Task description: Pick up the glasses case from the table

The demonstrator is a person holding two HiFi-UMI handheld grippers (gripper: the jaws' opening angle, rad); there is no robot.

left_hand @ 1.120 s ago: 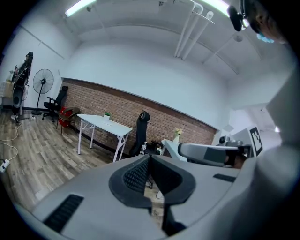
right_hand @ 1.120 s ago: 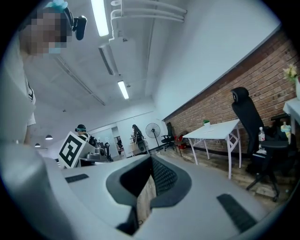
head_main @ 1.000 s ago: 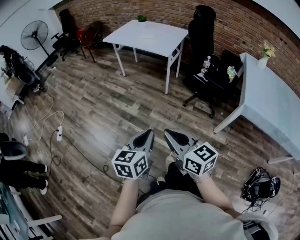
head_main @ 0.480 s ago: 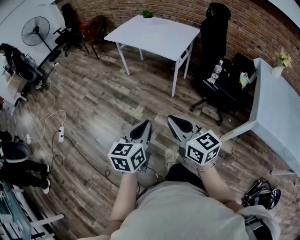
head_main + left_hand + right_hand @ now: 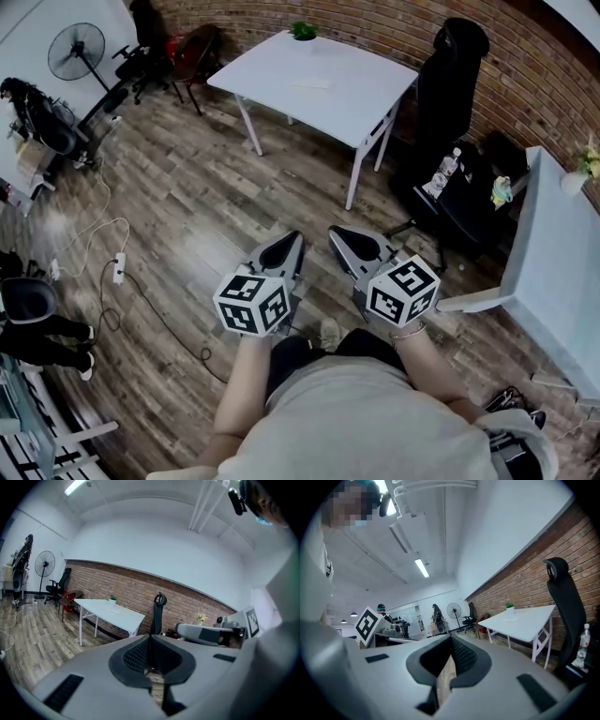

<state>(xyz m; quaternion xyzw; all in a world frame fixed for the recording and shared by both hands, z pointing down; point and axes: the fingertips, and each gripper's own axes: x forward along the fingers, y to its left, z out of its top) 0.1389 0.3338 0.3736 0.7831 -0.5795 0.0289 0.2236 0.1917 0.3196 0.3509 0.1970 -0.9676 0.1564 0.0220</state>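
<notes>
A small pale flat object (image 5: 311, 82), possibly the glasses case, lies on the white table (image 5: 356, 94) by the brick wall; it is too small to identify. It also shows on that table in the left gripper view (image 5: 112, 611) and the right gripper view (image 5: 512, 619). My left gripper (image 5: 292, 242) and right gripper (image 5: 337, 234) are held side by side over the wooden floor, well short of the table. Both are shut with nothing between the jaws, as the left gripper view (image 5: 151, 641) and right gripper view (image 5: 451, 641) confirm.
A small green plant (image 5: 303, 31) stands at the table's far edge. A black office chair (image 5: 455, 75) and a low seat with a water bottle (image 5: 450, 167) stand to the table's right. A second white table (image 5: 562, 272) is at the right. A fan (image 5: 75, 52) and floor cables (image 5: 103, 253) are at the left.
The person has walked forward, so the white table is nearer in the head view. Both grippers stay shut and side by side.
</notes>
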